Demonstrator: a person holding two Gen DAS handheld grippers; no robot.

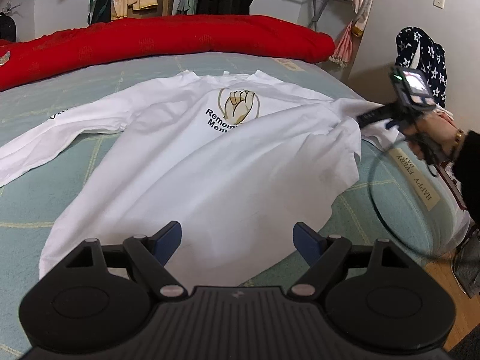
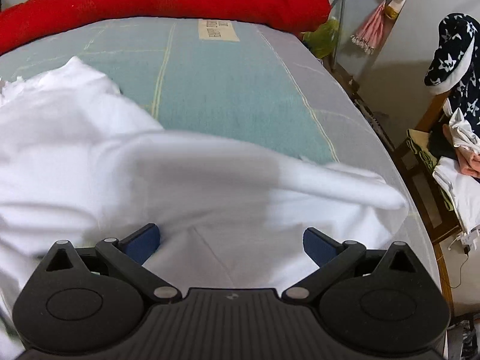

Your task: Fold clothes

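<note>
Two grippers work a white shirt (image 1: pixel 192 162) spread lengthwise on the bed (image 1: pixel 39 210). The left gripper (image 1: pixel 238 240) hovers wide open and empty over the hem. The right gripper (image 2: pixel 231 240), also wide open, is nearer the right sleeve (image 2: pixel 345 186), just ahead.

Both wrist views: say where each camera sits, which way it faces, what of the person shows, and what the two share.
Left wrist: on the left gripper, jaws open, looking along the bed over the white shirt; the right gripper and the hand holding it show at right.
Right wrist: on the right gripper, jaws open, tilted down over blurred shirt cloth; nothing of the person shows.
Shared: shirt, bed, red quilt, star-patterned garment.
</note>
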